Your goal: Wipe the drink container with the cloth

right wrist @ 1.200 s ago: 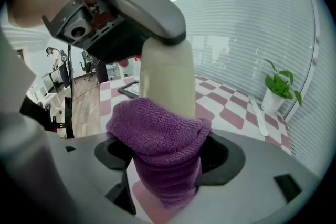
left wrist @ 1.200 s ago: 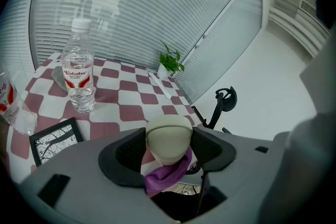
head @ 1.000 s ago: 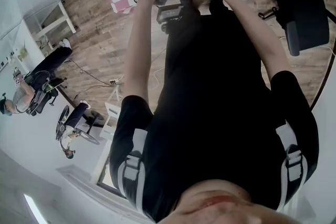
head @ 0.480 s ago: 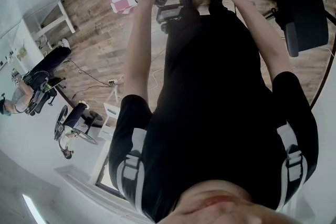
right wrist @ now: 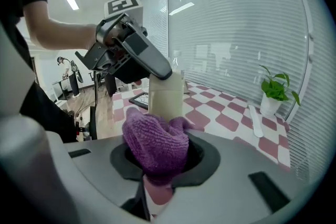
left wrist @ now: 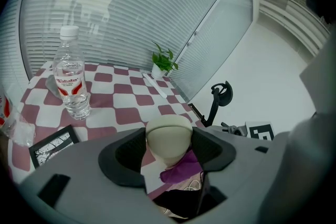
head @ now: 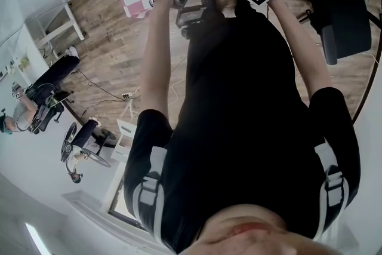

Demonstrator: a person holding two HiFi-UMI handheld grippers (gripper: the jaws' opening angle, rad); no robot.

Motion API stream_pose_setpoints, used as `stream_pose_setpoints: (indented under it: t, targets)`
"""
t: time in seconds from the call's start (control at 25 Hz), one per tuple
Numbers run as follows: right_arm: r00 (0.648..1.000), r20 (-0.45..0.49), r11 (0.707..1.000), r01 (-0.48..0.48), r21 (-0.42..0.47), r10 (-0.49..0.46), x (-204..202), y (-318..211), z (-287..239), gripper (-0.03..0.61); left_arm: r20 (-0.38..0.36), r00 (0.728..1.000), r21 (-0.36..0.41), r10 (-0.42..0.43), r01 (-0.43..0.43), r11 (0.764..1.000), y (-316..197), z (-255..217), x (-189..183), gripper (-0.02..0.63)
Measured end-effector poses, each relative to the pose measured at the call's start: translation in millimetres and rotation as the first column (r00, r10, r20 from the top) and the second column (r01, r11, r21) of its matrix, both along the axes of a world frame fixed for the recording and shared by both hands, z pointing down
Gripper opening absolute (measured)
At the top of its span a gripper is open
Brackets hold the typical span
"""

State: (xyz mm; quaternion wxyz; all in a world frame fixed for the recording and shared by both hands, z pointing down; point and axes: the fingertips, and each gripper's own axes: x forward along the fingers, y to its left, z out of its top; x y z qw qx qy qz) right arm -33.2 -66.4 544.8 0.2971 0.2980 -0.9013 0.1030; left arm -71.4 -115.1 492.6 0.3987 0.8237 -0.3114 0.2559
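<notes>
Right claw (right wrist: 160, 160) shifted, closing on purple cloth (right wrist: 155, 140) | left claw (left wrist: 169, 157): cream container (left wrist: 168, 136)

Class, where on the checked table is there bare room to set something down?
Bare checks lie between the water bottle and the potted plant, and between the bottle and the cream container. The left edge is crowded: bottle, picture frame.

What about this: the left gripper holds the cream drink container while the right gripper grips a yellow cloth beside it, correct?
Not quite: the cloth is purple, not yellow, as the right gripper view shows. The left gripper does hold the cream drink container; the right gripper, its jaws just closed further, grips the cloth beside it.
</notes>
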Motion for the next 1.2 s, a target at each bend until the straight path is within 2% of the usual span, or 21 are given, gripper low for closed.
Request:
stream_pose_setpoints:
  t: [0.04, 0.28, 0.52, 0.84, 1.08, 1.2]
  targets:
    - [1.000, 0.007, 1.000, -0.012, 0.004, 0.012, 4.1, 0.4, -1.9, 0.082, -0.003, 1.000, 0.001, -0.005, 0.005, 1.000, -0.1, 0.4, 0.0, 0.293]
    - [0.993, 0.073, 0.995, -0.096, 0.021, 0.095, 36.2, -3.1, -19.6, 0.066, -0.002, 0.999, 0.019, -0.035, 0.035, 0.999, 5.0, 2.5, 4.4, 0.293]
    - [0.967, 0.164, 0.979, -0.201, 0.035, 0.192, 76.4, -17.8, -47.8, 0.064, 0.000, 0.997, 0.037, -0.073, 0.073, 0.997, 5.3, 1.4, 5.8, 0.293]
    - [0.919, 0.270, 0.948, -0.312, 0.056, 0.286, 126.8, -36.3, -86.0, 0.064, 0.102, 0.993, 0.130, -0.059, 0.045, 0.990, 2.2, -9.2, 9.4, 0.293]
    - [0.910, 0.287, 0.940, -0.332, 0.077, 0.298, 139.5, -40.1, -100.4, 0.064, 0.156, 0.986, 0.202, -0.064, 0.032, 0.979, -14.1, -14.1, 4.6, 0.293]
    - [0.909, 0.294, 0.939, -0.332, 0.084, 0.295, 140.1, -37.5, -107.4, 0.064, 0.184, 0.983, 0.231, -0.015, -0.029, 0.973, -12.1, -11.5, 10.0, 0.293]
